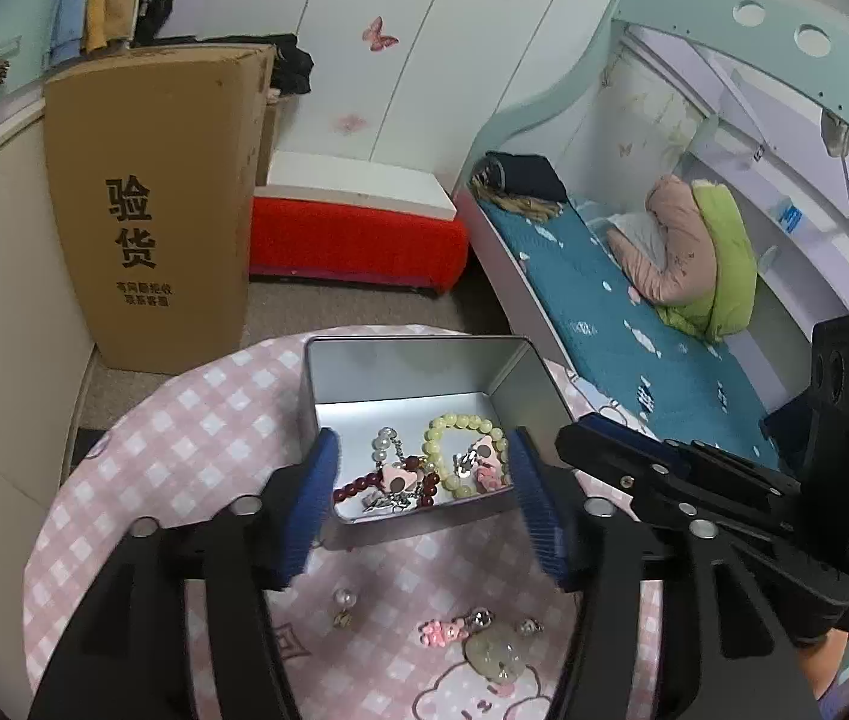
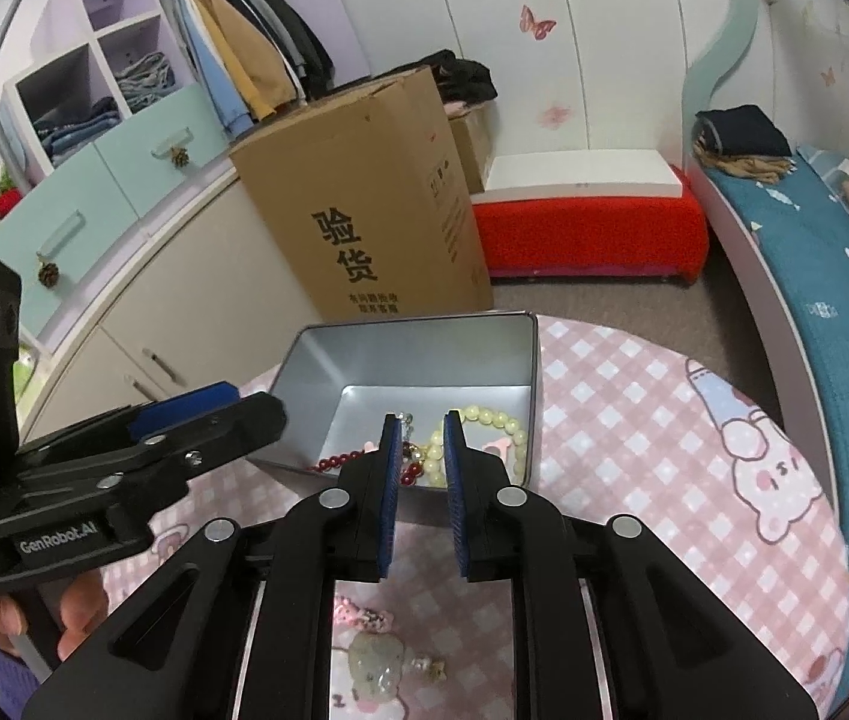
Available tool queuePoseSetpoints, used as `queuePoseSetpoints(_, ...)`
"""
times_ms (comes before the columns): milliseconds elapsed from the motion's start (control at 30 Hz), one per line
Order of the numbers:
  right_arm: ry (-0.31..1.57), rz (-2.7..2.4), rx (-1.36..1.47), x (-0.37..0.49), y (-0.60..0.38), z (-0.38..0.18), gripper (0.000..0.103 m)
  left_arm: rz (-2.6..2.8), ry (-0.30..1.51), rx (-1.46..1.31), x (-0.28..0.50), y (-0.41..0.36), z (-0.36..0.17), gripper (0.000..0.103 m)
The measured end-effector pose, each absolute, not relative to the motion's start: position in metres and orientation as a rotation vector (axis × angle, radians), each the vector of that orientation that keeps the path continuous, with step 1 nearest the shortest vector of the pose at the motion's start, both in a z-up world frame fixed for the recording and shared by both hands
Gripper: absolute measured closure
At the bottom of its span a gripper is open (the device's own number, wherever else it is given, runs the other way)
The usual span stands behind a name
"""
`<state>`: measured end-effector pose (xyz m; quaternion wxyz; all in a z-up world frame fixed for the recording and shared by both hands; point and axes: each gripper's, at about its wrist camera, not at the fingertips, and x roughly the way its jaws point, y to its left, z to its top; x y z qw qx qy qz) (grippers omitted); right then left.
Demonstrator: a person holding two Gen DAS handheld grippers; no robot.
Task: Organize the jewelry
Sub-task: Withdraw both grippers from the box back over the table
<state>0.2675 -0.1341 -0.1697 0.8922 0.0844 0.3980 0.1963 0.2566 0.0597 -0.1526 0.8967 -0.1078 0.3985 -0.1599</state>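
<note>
An open silver tin (image 1: 400, 372) (image 2: 418, 354) stands on the pink checked table. Inside lie a yellow-green bead bracelet (image 1: 454, 426) (image 2: 502, 420), a dark red bead bracelet (image 1: 358, 487) (image 2: 337, 461), a pearl piece (image 1: 382, 444) and pink hair clips (image 1: 400, 475). My left gripper (image 1: 424, 462) is open, its blue pads on either side of the tin's near edge. My right gripper (image 2: 421, 438) is narrowly open and empty over the tin's near rim. Loose on the cloth near me lie a pink bow charm (image 1: 439, 631) (image 2: 358, 615), a pale jade pendant (image 1: 493, 654) (image 2: 373, 663) and small earrings (image 1: 343, 606).
The round table (image 2: 664, 450) has a pink bear-print cloth. Behind it stand a tall cardboard box (image 1: 154, 210) (image 2: 364, 198), a red bench (image 1: 358, 234), a wardrobe, and a bed (image 1: 634, 312) with teal sheet on the right.
</note>
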Motion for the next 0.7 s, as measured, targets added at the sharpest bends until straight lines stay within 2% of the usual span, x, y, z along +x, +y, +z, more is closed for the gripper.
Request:
queuePoseSetpoints(67,0.807,0.399,0.173,0.26,-0.137,-0.164,0.062,-0.32,0.8,-0.228,0.248,0.064,-0.147,0.039)
queuePoseSetpoints(233,0.779,0.402,0.158,0.243,-0.14,-0.152,0.062,-0.29,0.762,-0.21,0.231,0.074,-0.136,0.039)
queuePoseSetpoints(333,0.769,0.398,0.15,0.231,-0.142,-0.148,0.061,-0.272,0.742,-0.216,0.217,0.081,-0.133,0.033)
queuePoseSetpoints(433,0.762,0.383,0.132,0.22,-0.143,-0.148,0.058,-0.238,0.727,-0.204,0.204,0.087,-0.132,0.033)
queuePoseSetpoints(700,0.826,0.321,0.046,0.195,-0.143,-0.19,0.058,-0.177,0.757,-0.193,0.178,0.102,-0.15,0.033)
